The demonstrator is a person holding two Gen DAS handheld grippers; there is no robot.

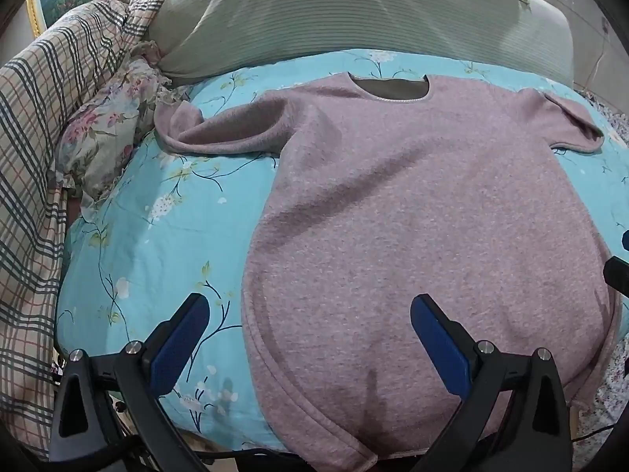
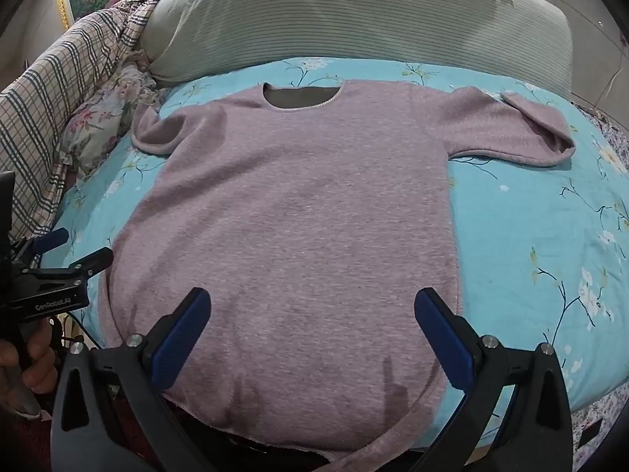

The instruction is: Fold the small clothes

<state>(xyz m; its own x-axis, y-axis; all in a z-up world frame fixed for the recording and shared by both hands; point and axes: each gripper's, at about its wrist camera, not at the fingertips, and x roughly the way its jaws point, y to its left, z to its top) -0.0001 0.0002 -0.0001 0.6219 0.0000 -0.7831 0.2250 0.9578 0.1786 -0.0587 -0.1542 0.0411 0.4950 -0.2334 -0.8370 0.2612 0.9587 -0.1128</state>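
pink top (image 2: 298,212) flat on floral sheet (image 2: 523,236), both claws spread above hem

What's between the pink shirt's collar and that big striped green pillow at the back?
Only a bare strip of the blue floral sheet separates the shirt from the pillow; the right wrist view shows it best.

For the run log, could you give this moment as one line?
pink top flat, unfolded | left gripper open | right gripper open | bed sheet
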